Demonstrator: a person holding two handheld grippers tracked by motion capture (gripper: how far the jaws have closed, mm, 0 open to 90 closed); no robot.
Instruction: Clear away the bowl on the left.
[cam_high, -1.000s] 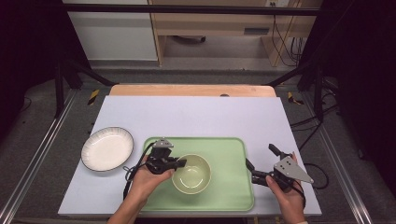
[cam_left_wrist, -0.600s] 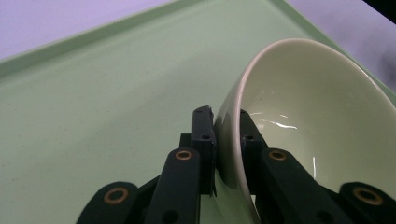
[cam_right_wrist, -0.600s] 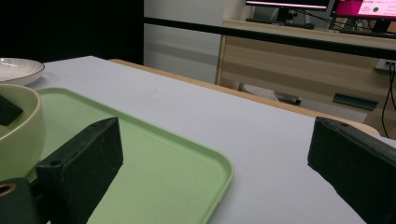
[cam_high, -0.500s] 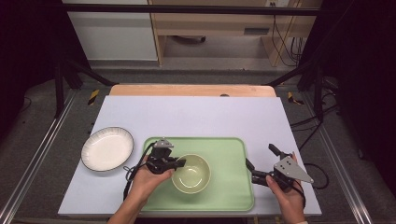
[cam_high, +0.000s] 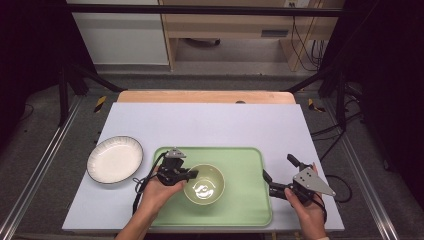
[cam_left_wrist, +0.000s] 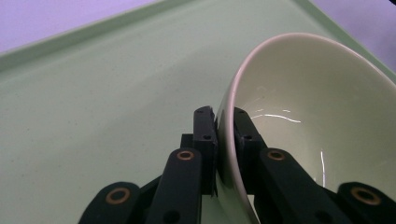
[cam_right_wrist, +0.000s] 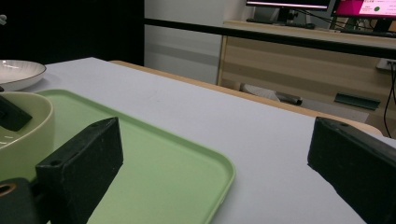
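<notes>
Fingers (cam_left_wrist: 205, 135) pinch glossy pale-green bowl (cam_left_wrist: 317, 126) rim.

a white ribbed plate (cam_high: 114, 159) rests on the pale table (cam_high: 210, 120), left of the tray.

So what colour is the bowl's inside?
Pale green bowl, glossy with white glints; the left gripper view shows it best.

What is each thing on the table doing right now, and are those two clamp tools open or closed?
Bowl: upright on the tray, rim pinched.
Left hand-held gripper: shut on the bowl's rim.
Right hand-held gripper: open, holding nothing.
Tray: flat on the table.
Plate: empty, left of the tray.
</notes>
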